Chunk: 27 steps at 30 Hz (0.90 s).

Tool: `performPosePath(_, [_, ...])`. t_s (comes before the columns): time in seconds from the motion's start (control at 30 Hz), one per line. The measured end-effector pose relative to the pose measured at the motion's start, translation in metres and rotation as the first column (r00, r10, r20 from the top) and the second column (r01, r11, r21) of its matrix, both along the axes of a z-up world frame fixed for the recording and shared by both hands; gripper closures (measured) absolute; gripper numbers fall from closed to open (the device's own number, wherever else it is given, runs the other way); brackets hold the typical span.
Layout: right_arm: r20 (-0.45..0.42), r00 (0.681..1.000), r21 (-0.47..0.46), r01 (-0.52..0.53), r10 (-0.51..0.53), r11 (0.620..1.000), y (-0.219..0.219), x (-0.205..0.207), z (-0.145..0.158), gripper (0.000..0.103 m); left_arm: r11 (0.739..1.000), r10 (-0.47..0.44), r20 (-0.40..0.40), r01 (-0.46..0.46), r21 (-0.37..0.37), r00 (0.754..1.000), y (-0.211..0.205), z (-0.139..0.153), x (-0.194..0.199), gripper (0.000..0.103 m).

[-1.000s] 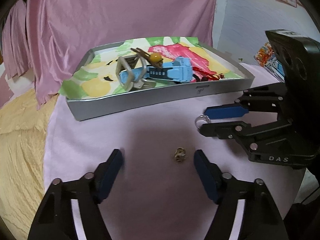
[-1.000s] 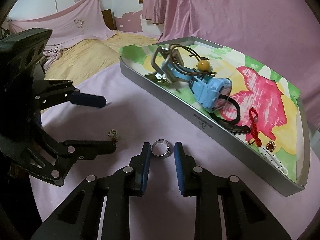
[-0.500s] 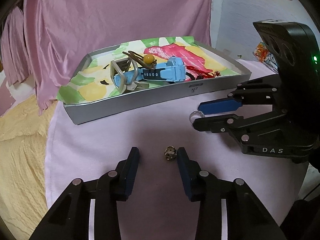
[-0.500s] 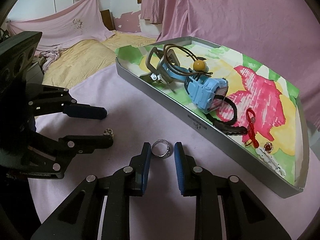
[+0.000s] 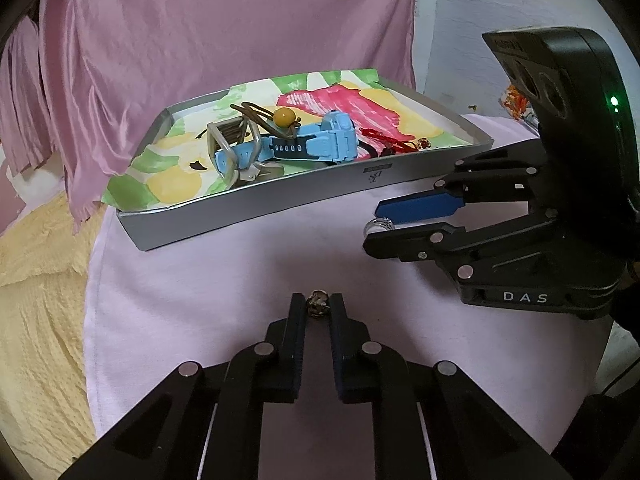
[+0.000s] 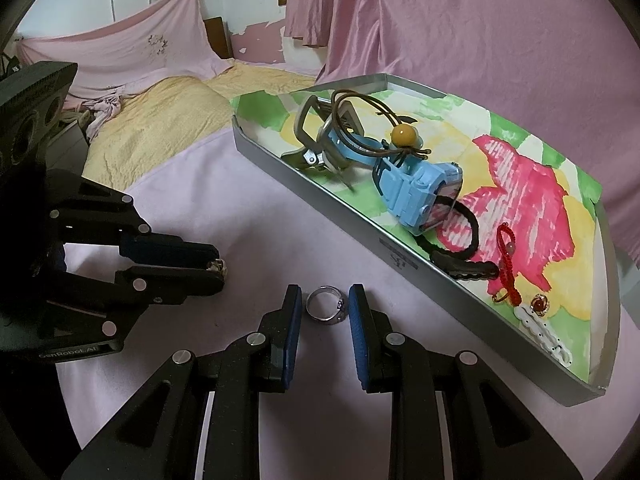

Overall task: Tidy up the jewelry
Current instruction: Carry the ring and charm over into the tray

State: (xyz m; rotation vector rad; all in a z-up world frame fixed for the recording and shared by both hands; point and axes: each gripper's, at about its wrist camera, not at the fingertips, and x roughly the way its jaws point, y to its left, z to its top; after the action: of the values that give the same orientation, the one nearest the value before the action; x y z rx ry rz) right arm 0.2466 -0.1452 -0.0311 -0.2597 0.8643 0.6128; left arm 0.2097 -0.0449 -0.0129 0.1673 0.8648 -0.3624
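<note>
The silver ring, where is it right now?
In the right wrist view the silver ring lies on the pink cloth between the right gripper fingers, just short of the tray.

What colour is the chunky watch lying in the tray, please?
Light blue watch, with a darker blue strap section; clearest in the right wrist view.

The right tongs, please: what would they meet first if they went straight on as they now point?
Probably the small silver ring between their pads, then the lilac cloth it lies on; depth is unclear.

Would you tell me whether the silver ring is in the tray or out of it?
Out: the silver ring lies on the pink tablecloth beside the tray.
</note>
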Motion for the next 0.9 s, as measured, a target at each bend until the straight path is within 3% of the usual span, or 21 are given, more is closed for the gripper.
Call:
performPosePath(0.4, [0.022,1.0,0.026,0.009,-0.01,1.0,-0.004,-0.004,0.004,0.085,0.998,0.022,0.012,-0.022,-0.05,1.0,0.008,0.001,-0.002,0.092])
performPosePath(0.9, [0.125,0.986,0.158,0.09,-0.11,0.983,-0.036,-0.017,0.034,0.085,0.968,0.156,0.172,-0.115,-0.224,0.973,0.022,0.047,0.012,0.092])
